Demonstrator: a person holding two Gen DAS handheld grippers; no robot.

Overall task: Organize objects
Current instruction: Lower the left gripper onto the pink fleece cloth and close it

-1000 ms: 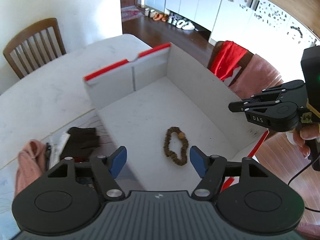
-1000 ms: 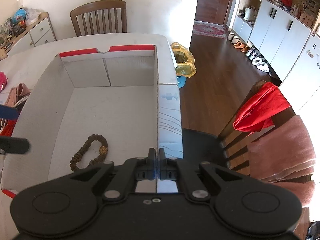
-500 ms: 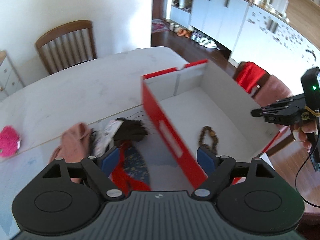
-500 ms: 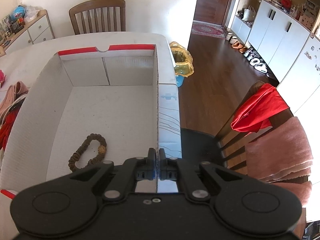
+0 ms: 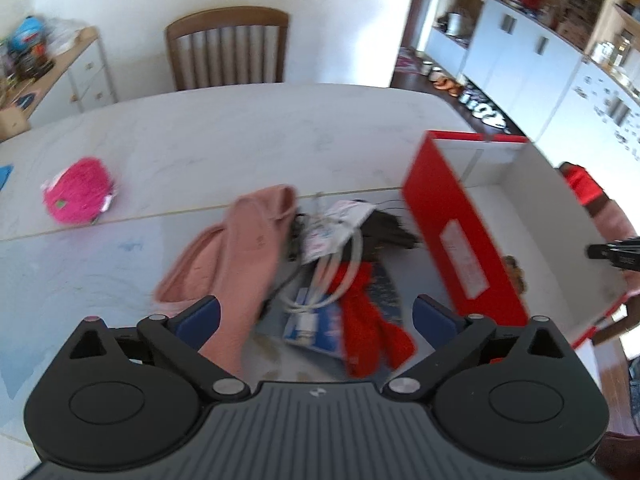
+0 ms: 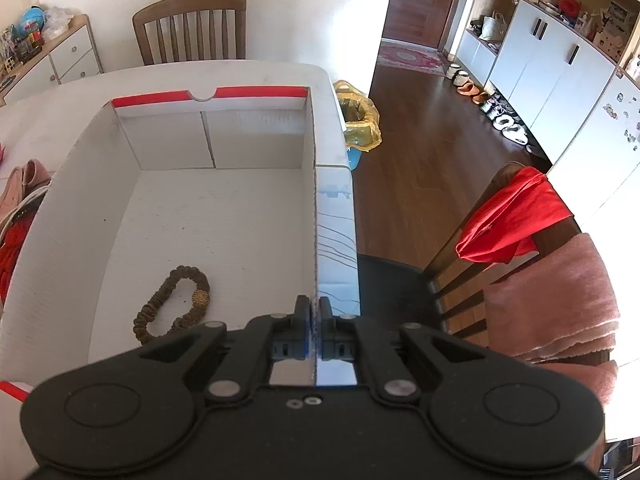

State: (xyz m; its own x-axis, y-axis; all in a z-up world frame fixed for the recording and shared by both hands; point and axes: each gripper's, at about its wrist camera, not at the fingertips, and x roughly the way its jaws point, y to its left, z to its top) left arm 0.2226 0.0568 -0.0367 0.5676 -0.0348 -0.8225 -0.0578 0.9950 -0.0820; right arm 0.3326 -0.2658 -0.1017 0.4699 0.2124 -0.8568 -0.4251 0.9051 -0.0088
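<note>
The big box (image 6: 208, 216) fills the middle of the right view, with a bracelet (image 6: 172, 304) at its lower left. The right gripper (image 6: 314, 312) is pinched tight on the box wall. The left gripper (image 5: 316, 316), empty, is opening wide over the pile of clothes (image 5: 256, 248) at the middle. It might grab the white cable (image 5: 344, 276) too and drag the pile.

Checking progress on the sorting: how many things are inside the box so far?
1: a brown beaded bracelet on the box floor, near its front left corner. Nothing else shows inside.
</note>
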